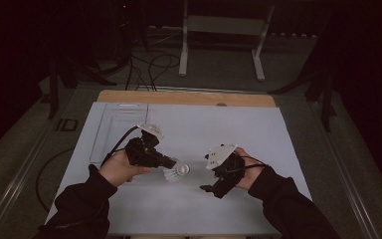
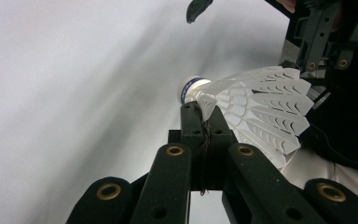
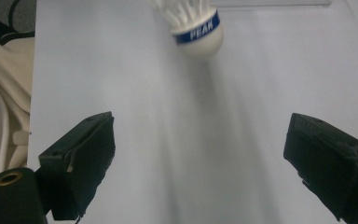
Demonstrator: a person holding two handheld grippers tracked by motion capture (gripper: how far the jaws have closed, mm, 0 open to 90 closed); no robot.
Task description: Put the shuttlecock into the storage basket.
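A white feather shuttlecock (image 1: 175,172) with a blue band and a white cork tip hangs just above the white table sheet (image 1: 194,209) at the middle. My left gripper (image 1: 170,163) is shut on the edge of its feather skirt; in the left gripper view the closed jaws pinch a feather beside the shuttlecock (image 2: 251,107). My right gripper (image 1: 210,189) stands open to the right of it, jaws wide apart with nothing between them. In the right gripper view the shuttlecock (image 3: 193,23) shows at the top, cork end pointing toward the camera.
A clear plastic tray (image 1: 117,124) lies at the back left of the sheet. The wooden table edge (image 1: 186,97) runs along the far side. Cables and a white stand's legs (image 1: 221,45) are on the floor beyond.
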